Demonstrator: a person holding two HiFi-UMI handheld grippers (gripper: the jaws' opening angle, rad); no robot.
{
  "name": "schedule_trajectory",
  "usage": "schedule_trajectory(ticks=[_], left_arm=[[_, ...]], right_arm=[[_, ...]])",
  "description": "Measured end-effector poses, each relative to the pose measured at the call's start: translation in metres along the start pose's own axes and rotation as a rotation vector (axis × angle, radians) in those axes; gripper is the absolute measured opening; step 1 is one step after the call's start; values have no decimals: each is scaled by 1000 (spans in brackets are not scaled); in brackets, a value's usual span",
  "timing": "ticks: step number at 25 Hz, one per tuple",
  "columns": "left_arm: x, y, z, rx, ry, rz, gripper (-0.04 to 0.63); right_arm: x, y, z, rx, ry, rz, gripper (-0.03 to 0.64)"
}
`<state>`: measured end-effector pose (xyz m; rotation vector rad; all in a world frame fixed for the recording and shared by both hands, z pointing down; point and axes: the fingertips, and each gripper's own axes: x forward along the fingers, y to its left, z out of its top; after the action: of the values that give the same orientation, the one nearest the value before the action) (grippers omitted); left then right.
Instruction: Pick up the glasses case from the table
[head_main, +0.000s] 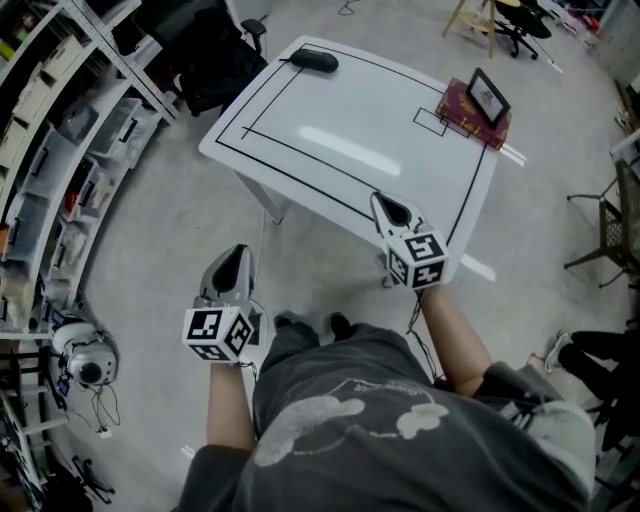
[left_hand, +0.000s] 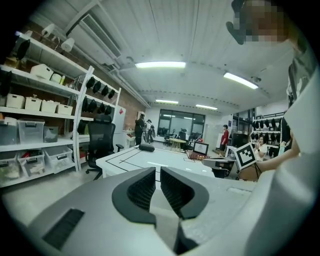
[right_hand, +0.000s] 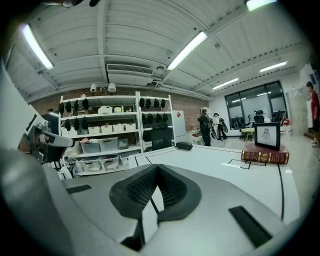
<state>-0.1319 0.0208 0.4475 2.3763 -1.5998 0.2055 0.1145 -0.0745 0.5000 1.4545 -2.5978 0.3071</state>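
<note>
The glasses case is a dark oval lying at the far left corner of the white table; it also shows small and distant as the case and the case in the two gripper views. My left gripper hangs over the floor, short of the table's near edge, with its jaws shut and nothing between them. Over the table's near edge my right gripper is also shut and empty. Both grippers are far from the case.
A dark red book with a small picture frame on it lies at the table's right side. Black tape lines mark the tabletop. A black office chair stands beyond the table's left, and shelves with bins line the left wall. People stand in the background.
</note>
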Motion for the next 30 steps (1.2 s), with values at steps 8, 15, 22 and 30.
schedule_trajectory(ticks=[8,15,22,30], left_arm=[[55,-3,13,12,5,-129,311],[133,13,28,77,54,-255,437],[207,39,51,72,94,-407,453],[289,84,87,160,139,-517,453]], right_arm=[[10,-19,3,34,-14,-55,0],[25,-49,13,46,-14,-161,0],[76,-61,38,50,8,-243,0],[126,-84,76,54,31,-367,0]])
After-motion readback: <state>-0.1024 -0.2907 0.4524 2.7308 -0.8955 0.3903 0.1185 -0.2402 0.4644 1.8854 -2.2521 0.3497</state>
